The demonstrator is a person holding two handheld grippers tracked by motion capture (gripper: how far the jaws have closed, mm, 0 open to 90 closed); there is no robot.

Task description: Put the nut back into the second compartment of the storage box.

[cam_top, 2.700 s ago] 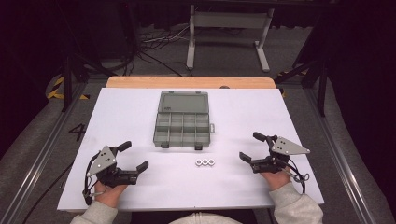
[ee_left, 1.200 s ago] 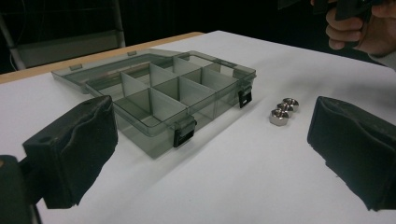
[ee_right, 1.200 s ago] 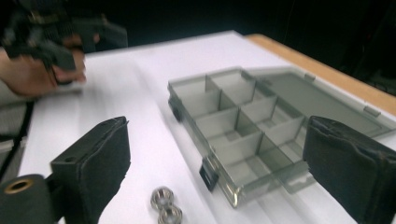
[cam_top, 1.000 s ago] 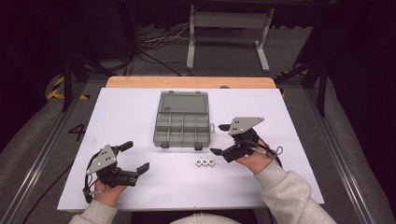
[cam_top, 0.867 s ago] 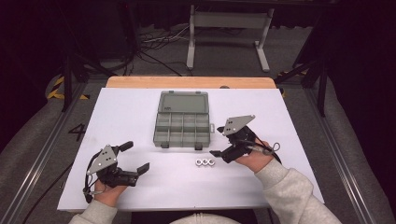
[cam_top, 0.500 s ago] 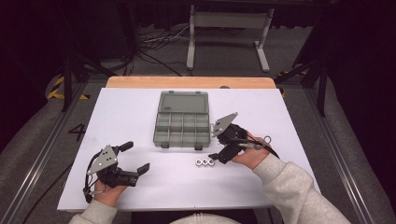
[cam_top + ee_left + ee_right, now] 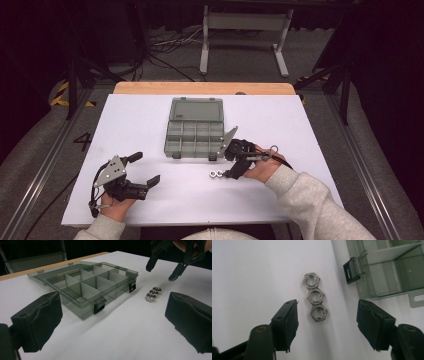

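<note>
While my right claw [image 7: 325, 326] hangs half open and has just been closing, with nothing gripped, three small hard slippery nuts [image 7: 315, 299] lie touching before the open box [image 7: 392, 267], so I should pinch the nearest nut's flat sides.

Your three shiny steel hex nuts [image 7: 315, 299]: flat on white table, touching in straight row, just beside open compartment box's latch side.

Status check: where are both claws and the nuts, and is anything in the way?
Right claw open, closing in over three nuts, untouched in a row. Left claw open, idle. Open organizer box beside them; path clear.
</note>
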